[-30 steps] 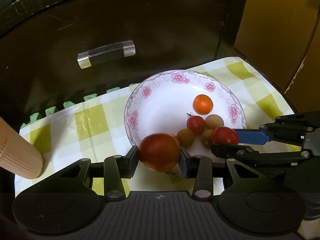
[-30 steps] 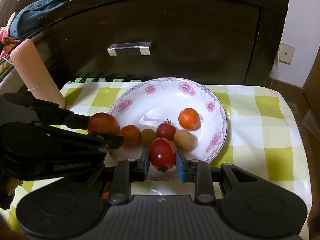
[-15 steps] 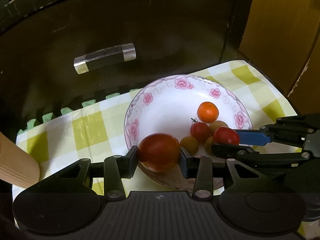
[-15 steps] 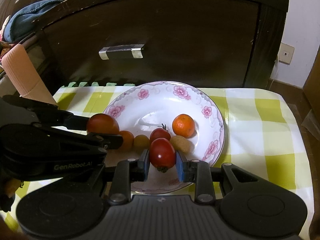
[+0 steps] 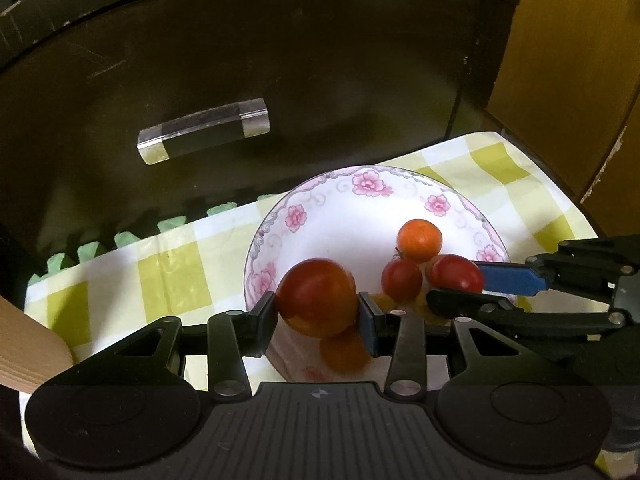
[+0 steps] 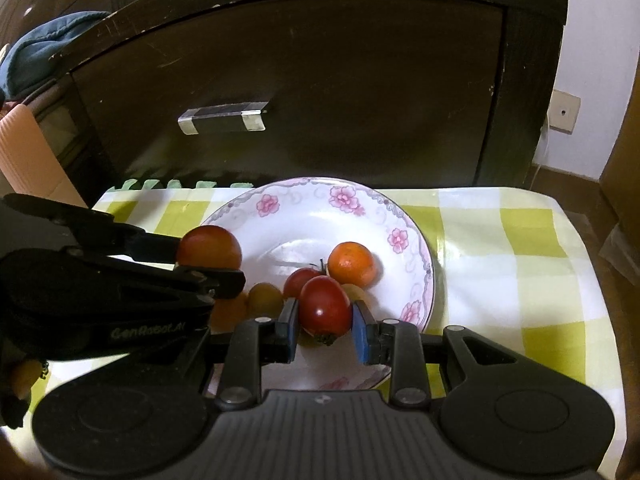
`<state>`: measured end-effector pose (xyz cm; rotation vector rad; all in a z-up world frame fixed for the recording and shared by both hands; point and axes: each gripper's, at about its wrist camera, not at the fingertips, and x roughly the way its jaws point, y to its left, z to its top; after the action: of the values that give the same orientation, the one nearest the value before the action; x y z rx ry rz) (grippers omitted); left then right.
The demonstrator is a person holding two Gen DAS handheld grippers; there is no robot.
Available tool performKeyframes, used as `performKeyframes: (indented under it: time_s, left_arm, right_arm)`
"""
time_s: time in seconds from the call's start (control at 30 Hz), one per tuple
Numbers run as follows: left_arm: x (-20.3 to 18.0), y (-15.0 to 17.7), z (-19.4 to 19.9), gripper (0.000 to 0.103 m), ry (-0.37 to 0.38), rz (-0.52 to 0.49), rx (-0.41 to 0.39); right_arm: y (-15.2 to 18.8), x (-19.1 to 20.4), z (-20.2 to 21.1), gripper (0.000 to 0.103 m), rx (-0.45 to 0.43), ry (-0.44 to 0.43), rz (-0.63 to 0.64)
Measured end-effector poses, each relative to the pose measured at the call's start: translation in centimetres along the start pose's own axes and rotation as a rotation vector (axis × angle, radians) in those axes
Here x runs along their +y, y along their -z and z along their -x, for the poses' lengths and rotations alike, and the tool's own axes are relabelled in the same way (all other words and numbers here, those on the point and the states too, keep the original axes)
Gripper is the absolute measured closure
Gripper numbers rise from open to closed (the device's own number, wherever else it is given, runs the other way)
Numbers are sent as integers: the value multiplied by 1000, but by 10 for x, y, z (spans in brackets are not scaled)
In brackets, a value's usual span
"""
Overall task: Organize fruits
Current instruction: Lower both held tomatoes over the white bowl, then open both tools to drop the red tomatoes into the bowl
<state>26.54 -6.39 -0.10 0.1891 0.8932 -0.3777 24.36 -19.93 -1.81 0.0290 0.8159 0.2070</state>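
A white plate with pink flowers sits on the checked cloth. My left gripper is shut on a large red-orange tomato, also seen in the right wrist view, over the plate's near-left part. My right gripper is shut on a smaller red tomato, also seen in the left wrist view, over the plate's near side. On the plate lie an orange mandarin, a small red tomato and yellow-brown small fruits.
A dark cabinet door with a clear handle stands right behind the plate. A yellow-white checked cloth covers the table. A pink ribbed cylinder stands at the left. A small orange fruit lies at the left edge.
Both grippers have moved forward over the plate, each still holding its tomato. The fruits on the plate have not moved.
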Motion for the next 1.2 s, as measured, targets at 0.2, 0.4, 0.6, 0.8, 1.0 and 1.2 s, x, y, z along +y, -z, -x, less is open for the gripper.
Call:
performKeyframes:
  time_s: [0.2,0.4,0.6,0.8,1.0,1.2]
  left_arm:
    - [-4,-3,-1,53,-27,-26,-5]
    - [-4,-4,4,50,-48,-39,-15]
    - [0,-8,11,42,-66,-34,-34]
    - [6,-9,21,36,-69,-15,-48]
    - [7,-9,31,32,-64,-11,-61]
    - [6,-3,43,31,-57,-19,-69]
  right_arm:
    - [-1,-1,-2,75,-13,-4,-2]
    - [0,-1,-1,75,-20,-7,-13]
    - [-2,-2,5,75,-40,-14,-36]
    - [-6,0,12,74,-64,-36,-54]
    - [-10,2,21,74,-82,-42,-55]
    - [-8,3,30,73,-88,-40,-54]
